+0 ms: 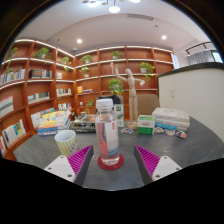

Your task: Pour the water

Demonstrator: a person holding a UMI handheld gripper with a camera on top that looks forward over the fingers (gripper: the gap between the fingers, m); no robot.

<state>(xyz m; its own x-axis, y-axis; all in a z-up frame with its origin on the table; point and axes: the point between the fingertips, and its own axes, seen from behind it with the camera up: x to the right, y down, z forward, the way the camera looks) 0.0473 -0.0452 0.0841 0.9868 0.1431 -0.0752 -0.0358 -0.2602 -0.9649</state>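
1. Bottle (108,132) of clear plastic stands upright on a red coaster (109,160), on the grey desk (40,150), just ahead of your tongs (109,162).
2. Your tongs are apart, pink pads (148,160) flanking the coaster with a gap on each side.
3. A pale ribbed cup (66,142) sits to the bottle's left, near it but not touching.
4. Boxes (170,120) lie further back on the right; bare desk lies between.
5. You cannot read the bottle's label.
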